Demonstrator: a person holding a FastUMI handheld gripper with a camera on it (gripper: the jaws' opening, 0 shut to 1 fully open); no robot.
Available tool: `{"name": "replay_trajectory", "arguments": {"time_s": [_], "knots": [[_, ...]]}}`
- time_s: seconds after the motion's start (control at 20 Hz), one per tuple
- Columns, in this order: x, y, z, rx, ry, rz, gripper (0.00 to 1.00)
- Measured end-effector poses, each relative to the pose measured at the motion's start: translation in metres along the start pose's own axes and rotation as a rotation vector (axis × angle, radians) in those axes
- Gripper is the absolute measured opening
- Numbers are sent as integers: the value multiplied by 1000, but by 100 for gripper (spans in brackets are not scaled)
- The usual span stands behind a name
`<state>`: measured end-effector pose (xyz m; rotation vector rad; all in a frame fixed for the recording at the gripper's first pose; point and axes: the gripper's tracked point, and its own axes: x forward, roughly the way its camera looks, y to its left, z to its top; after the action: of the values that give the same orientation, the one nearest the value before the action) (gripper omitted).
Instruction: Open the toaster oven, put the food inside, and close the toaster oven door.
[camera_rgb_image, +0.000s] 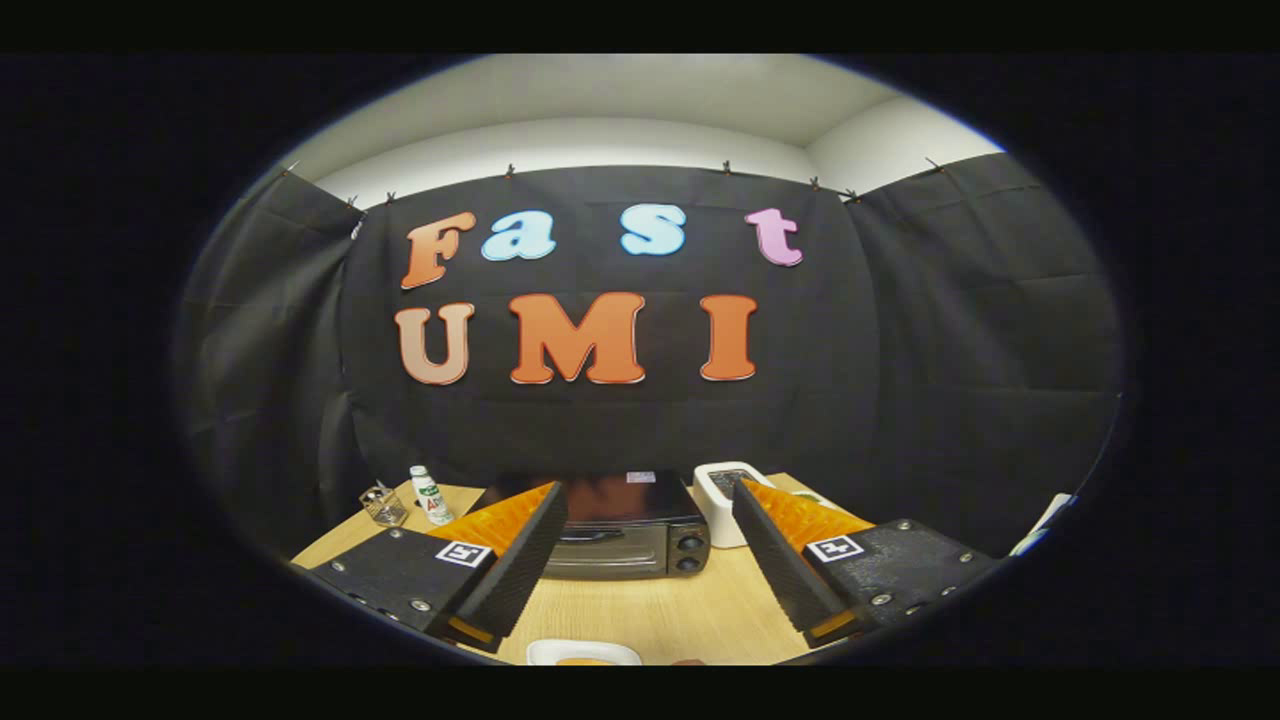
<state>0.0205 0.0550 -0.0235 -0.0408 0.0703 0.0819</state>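
The gripper (640, 560) hangs above the wooden bench (640, 620) with its two fingers (520, 560) spread wide apart, released, nothing between them but bare bench top. Nearest of all, just below the fingers, the rim of a white dish (583, 652) shows with something orange-brown lying in it; what the food is cannot be told. Beyond the fingers, and framed by the gap between them, stands the dark toaster oven (625, 535), its glass door closed and two round knobs (688, 553) one above the other on its right side. A white box-like appliance (722, 500) stands just beside the oven's right side. Off to the oven's left, near the bench's far corner, a small white bottle (430, 495) stands upright with a clear glass container (383, 505) next to it.
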Motion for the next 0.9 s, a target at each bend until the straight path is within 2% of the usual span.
{"name": "replay_trajectory", "arguments": {"time_s": [0.35,0.9], "knots": [[54,27,-26,-31,87,22,99],[152,67,-94,-68,286,58,99]]}}
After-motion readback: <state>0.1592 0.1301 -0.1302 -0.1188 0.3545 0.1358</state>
